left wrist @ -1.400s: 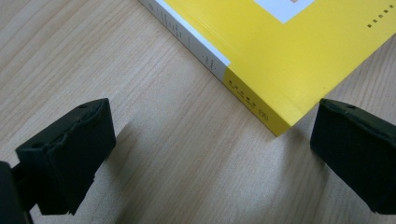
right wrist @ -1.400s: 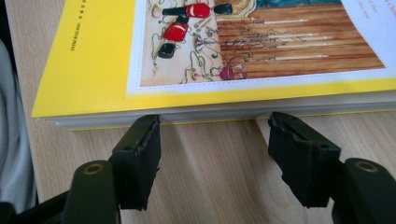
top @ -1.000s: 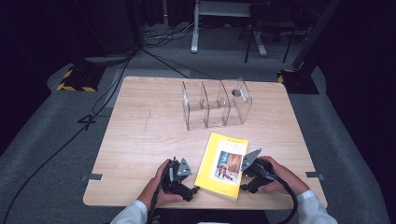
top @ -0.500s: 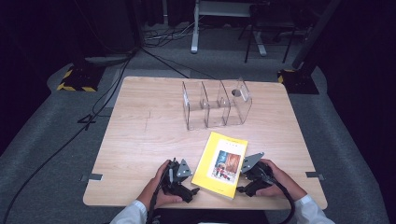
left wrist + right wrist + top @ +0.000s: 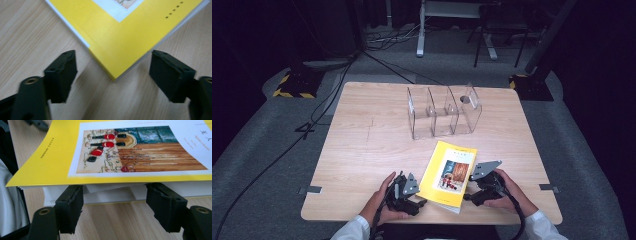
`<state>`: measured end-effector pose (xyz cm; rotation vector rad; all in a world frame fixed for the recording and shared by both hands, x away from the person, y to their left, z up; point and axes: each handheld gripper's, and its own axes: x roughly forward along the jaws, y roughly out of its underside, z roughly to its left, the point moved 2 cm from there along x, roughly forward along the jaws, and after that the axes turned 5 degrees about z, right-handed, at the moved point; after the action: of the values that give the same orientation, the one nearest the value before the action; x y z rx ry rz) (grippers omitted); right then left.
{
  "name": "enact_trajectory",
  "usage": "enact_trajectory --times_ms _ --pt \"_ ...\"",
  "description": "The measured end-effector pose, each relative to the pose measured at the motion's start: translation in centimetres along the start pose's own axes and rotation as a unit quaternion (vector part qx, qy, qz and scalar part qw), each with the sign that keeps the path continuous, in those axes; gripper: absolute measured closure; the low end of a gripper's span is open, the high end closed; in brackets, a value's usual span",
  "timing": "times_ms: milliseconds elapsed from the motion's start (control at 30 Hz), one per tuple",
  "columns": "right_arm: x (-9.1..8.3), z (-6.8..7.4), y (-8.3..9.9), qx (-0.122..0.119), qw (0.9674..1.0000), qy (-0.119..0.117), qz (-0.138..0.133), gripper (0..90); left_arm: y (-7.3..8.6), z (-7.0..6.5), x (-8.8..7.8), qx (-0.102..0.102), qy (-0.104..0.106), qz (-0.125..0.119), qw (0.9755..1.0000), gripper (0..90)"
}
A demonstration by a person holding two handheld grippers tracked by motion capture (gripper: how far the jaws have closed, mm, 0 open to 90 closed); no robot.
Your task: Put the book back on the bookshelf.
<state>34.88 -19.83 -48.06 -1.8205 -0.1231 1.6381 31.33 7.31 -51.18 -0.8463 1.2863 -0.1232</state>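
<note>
- The book is taken as the landmark. It lies flat at the near edge of the worktop, between the two hands, with its long axis running from the near edge up and slightly right toward the clear rack.
- The left hand-held gripper is placed just beside the book's near-left corner. In the left gripper view that corner points into the gap between the two jaws. The jaws have just been closing, yet they stand apart and released; the pads touch nothing.
- The right hand-held gripper is set against the book's right long edge, low on that edge. In the right gripper view the page block is seen directly ahead, between the two jaws, with the yellow cover overhanging above. The jaws have just been closing a little; they stand unclenched, and no grip on the pages is seen.
- The right gripper is judged the nearer to a hold, since the edge is already between its jaws.
- The rack stands well beyond the book's far end, with bare worktop between them; nothing is seen in the way.
</note>
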Motion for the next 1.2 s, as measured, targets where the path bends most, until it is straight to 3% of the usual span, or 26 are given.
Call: enact_trajectory --times_ms 67,100,167,233,467,533,667,1000,1100,1133,1167,1200 --pt "-0.1 0.0 -0.1 0.001 1.0 -0.001 -0.003 30.7 -0.2 -0.2 0.0 0.006 0.002 0.0 1.0 12.7" --pt "-0.2 -0.1 -0.2 0.005 0.9999 -0.003 -0.009 30.7 -0.6 -0.8 0.2 0.022 0.005 0.001 0.9998 21.9" --pt "-0.3 -0.1 -0.3 0.006 0.9999 -0.003 -0.012 30.7 -0.8 -1.3 0.4 0.031 -0.001 0.003 0.9995 15.1" --pt "-0.5 -0.1 -0.6 0.01 0.9997 -0.004 -0.02 30.8 -1.0 -1.5 0.5 0.035 -0.013 0.008 0.9993 15.2" --pt "-0.9 0.0 -1.6 0.015 0.9992 -0.003 -0.036 31.0 -1.5 -2.0 0.6 0.029 -0.017 -0.003 0.9994 16.4" --pt "-1.0 0.0 -1.8 0.014 0.9992 -0.003 -0.038 31.0 -2.0 -2.6 0.8 0.044 -0.018 -0.003 0.9989 16.6" --pt "-1.1 -0.1 -2.0 0.015 0.9991 -0.005 -0.04 31.0 -2.8 -3.7 1.7 0.061 -0.051 0.006 0.9968 15.2" --pt "-1.3 -0.1 -2.4 0.019 0.9988 -0.007 -0.044 31.1 -3.8 -4.5 2.3 0.061 -0.061 -0.009 0.9962 15.3" --pt "-1.3 -0.1 -2.6 0.02 0.9987 -0.006 -0.046 31.1 -3.9 -4.5 2.0 0.062 -0.056 -0.017 0.9964 20.7" --pt "-1.4 -0.1 -2.6 0.021 0.9987 -0.006 -0.046 31.1 -3.9 -4.5 1.8 0.058 -0.064 -0.026 0.996 26.8" --pt "-1.4 -0.1 -2.6 0.021 0.9987 -0.006 -0.047 31.1 -4.0 -4.4 1.6 0.051 -0.051 -0.026 0.997 30.1" --pt "-1.4 -0.1 -2.6 0.022 0.9986 -0.007 -0.048 31.1 -4.0 -4.3 1.5 0.05 -0.052 -0.03 0.997 30.3"
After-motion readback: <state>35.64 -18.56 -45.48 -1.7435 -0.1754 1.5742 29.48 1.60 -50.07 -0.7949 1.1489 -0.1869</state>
